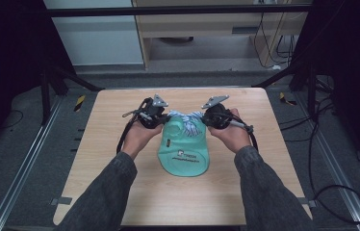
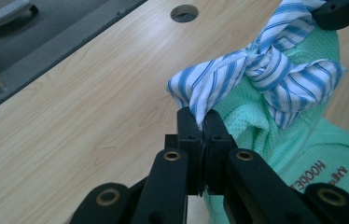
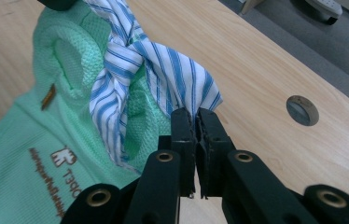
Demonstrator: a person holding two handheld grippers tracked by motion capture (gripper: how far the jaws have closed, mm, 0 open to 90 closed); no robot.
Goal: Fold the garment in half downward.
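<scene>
- A green bib (image 1: 184, 153) lies flat near the middle of the wooden table (image 1: 101, 144), its rounded end toward the person and its neck end away from them.
- Brown printed lettering and a small logo sit on the bib's rounded part; the words are too small to read in the high view.
- At the neck end, two blue-and-white striped ties (image 1: 186, 117) cross and twist around each other in a loose knot, raised a little above the green cloth.
- The left gripper (image 1: 152, 114) is held in the person's left hand (image 1: 139, 136), just to the left of the bib's neck end.
- In the left gripper view its jaws are closed on the tip of one striped tie (image 2: 210, 88), with the fabric pinched between them and fanning out above.
- The right gripper (image 1: 215, 114) is held in the right hand (image 1: 232, 134), just to the right of the neck end.
- In the right gripper view its jaws are closed on the tip of the other striped tie (image 3: 182, 86), and the strip runs from there up to the twist over the green cloth.
- The two grippers face each other across the knot, near one another but apart.
- A round hole (image 3: 302, 110) is set in the table top beyond the right gripper, and a similar hole (image 2: 184, 13) shows beyond the left gripper.
- Both forearms wear grey sleeves (image 1: 106, 192) and rest over the near half of the table.
- Black cables trail from each gripper back along the wrists.
</scene>
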